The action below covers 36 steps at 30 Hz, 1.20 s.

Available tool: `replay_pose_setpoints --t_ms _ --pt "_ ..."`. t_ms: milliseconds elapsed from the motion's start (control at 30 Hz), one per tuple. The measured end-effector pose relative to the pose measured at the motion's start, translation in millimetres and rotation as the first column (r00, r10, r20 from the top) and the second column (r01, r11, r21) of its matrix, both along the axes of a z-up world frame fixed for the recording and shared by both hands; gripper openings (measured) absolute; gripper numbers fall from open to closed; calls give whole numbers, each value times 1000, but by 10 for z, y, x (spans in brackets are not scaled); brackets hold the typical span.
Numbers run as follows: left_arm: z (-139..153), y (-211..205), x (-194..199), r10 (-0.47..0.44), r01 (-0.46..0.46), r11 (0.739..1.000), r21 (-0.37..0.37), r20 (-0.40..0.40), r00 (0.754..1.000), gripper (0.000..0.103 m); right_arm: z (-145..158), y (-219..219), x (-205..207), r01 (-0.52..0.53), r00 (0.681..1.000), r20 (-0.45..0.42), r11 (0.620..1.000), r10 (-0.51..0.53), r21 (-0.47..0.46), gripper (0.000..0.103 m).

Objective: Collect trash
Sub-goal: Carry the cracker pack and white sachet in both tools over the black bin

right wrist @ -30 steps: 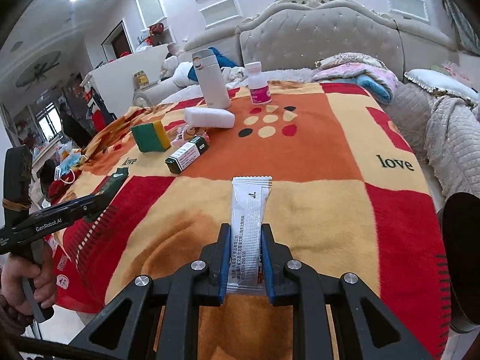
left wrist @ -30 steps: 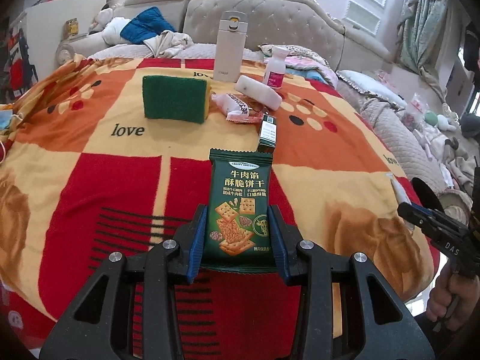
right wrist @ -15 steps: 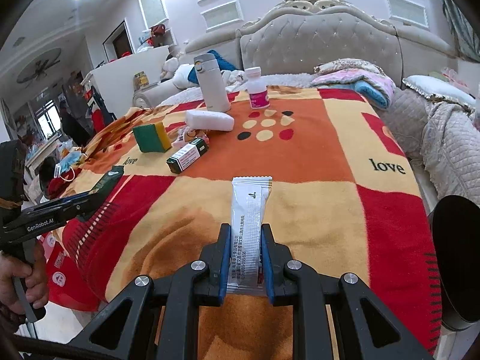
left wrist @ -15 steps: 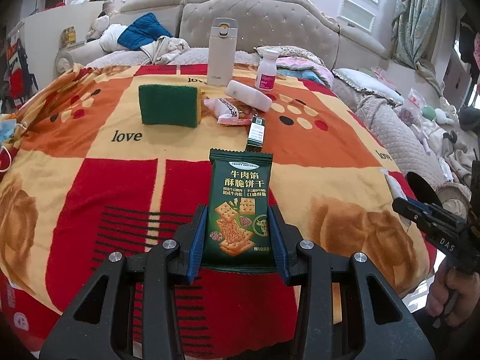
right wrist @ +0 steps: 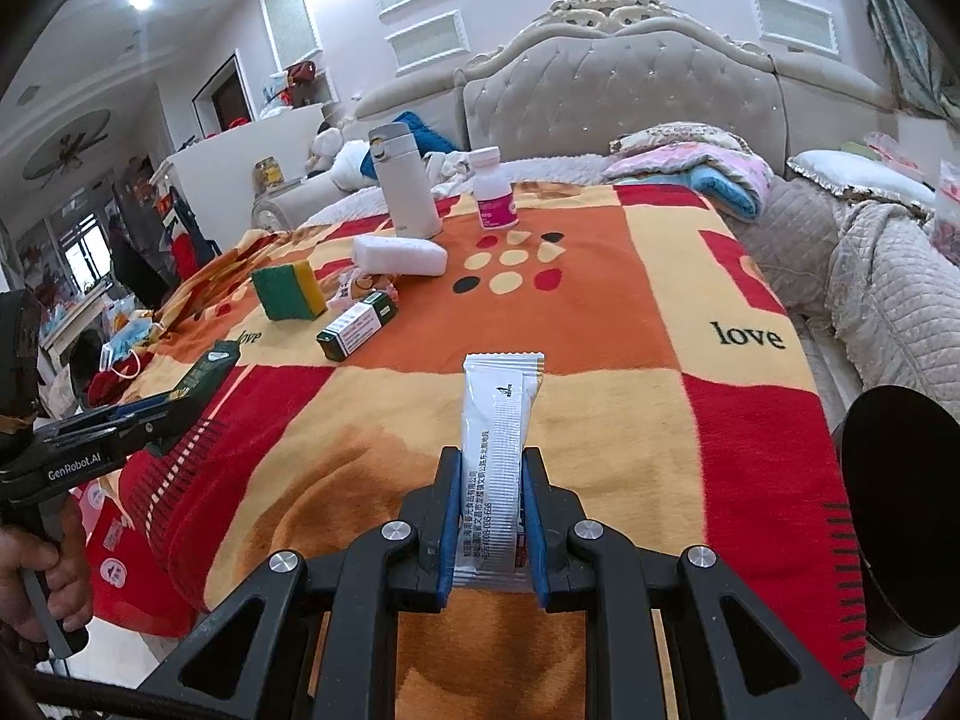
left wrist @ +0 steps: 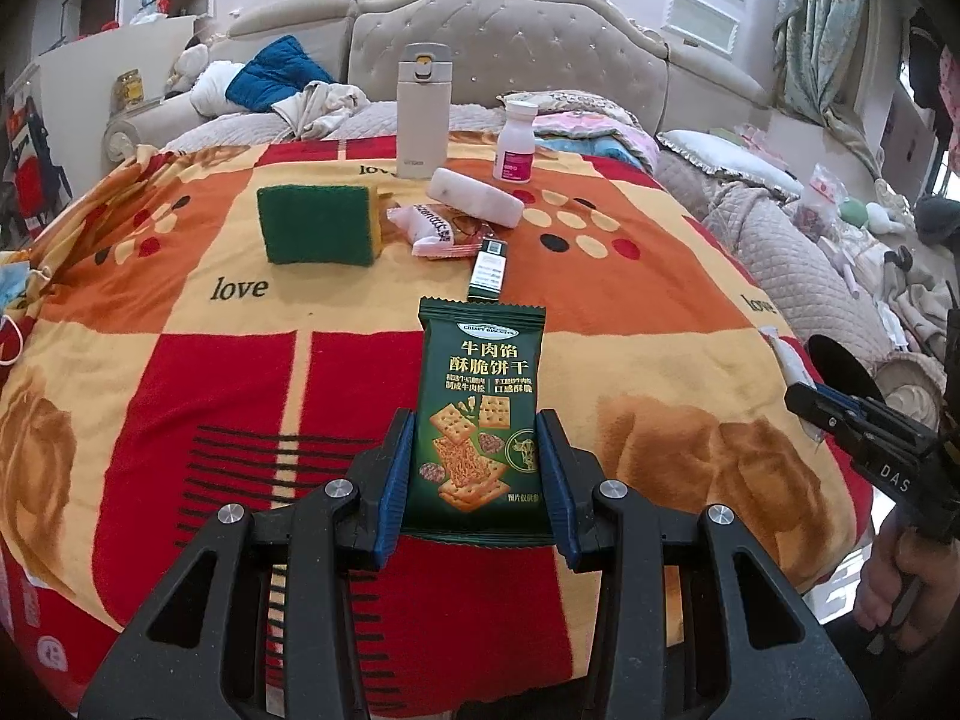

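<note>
A patchwork blanket (left wrist: 180,372) in red, orange and yellow covers the bed, with a padded headboard (left wrist: 510,60) behind it and a black bin (right wrist: 894,516) showing at the right edge of the right wrist view; on the far half of the blanket stand a white flask (left wrist: 422,114) and a small pill bottle (left wrist: 516,144), with a green sponge (left wrist: 318,225), a white foam block (left wrist: 477,197), a pink wrapper (left wrist: 435,231) and a small green box (left wrist: 487,270) lying near them. Nearer the camera, the left gripper (left wrist: 477,480) has its fingers closed on the lower sides of a green biscuit packet (left wrist: 480,414), which stands upright above the blanket, its top seam free. The right gripper (right wrist: 492,522) has its fingers pinched narrow on a slim white sachet (right wrist: 495,450), also held upright by its lower end, clear of the blanket. Both pieces of trash look light, thin and crinkly, with slick film that could slide through a loose pinch; the biscuit packet seems puffed and likely to crush if squeezed harder, the sachet limp enough to flop above the grip. Holding each low, across the flat body rather than the seam, seems the steady choice for carrying to the bin
</note>
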<state>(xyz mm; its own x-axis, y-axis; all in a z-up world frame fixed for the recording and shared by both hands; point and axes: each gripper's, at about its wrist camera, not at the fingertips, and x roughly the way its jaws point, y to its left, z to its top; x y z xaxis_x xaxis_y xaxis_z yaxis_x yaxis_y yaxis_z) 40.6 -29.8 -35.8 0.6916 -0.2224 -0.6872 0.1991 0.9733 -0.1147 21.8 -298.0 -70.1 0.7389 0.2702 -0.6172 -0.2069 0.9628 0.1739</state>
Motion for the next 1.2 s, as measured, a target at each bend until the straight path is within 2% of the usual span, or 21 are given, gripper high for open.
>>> replay_pose_setpoints --t_ms 600,967,1067,1200 --pt "106 -301 -9 -47 46 999 21 19 999 38 93 -242 -101 68 997 36 997 -69 19 18" --pt "120 -536 16 -89 89 996 27 19 996 38 158 -627 -221 150 986 57 986 -154 71 18" --pt "135 -709 13 -130 130 991 21 21 991 38 187 -728 -254 176 981 68 981 -182 83 18" --pt "170 -1044 -13 -234 234 972 11 35 972 38 196 -942 -295 229 969 68 967 -237 107 18"
